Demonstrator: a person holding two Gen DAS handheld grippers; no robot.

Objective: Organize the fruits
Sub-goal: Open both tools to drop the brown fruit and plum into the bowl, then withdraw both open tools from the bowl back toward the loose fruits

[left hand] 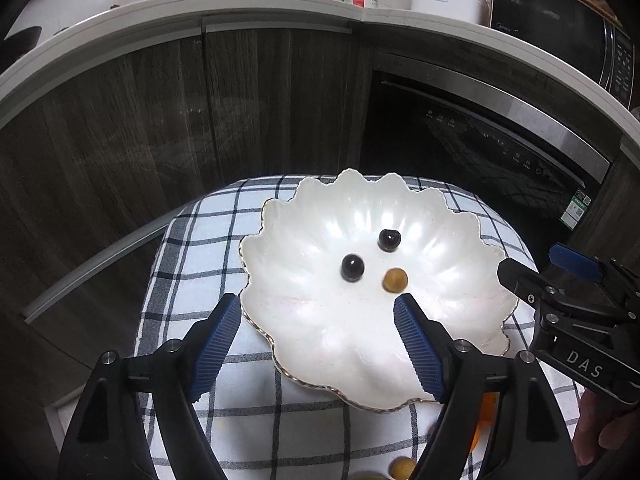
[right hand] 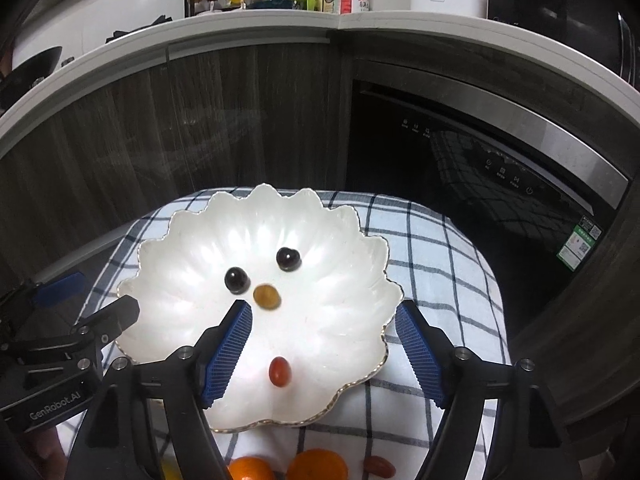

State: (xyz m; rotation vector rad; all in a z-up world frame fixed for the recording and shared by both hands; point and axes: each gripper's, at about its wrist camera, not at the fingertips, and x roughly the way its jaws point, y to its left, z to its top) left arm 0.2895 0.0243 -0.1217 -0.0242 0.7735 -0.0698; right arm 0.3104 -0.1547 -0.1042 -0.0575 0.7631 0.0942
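Four small fruits lie in the shell dish [right hand: 352, 280], the red one [right hand: 279, 371] between the right gripper [right hand: 324, 344]'s empty spread jaws, the left gripper [left hand: 320, 340] likewise open; next, an orange [right hand: 317, 465] nearer than the jaws.

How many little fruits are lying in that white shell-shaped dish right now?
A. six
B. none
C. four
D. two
C: the right wrist view shows two dark round fruits, a yellow-brown one and a small red tomato inside the white dish, while the oranges lie outside it on the checked cloth.
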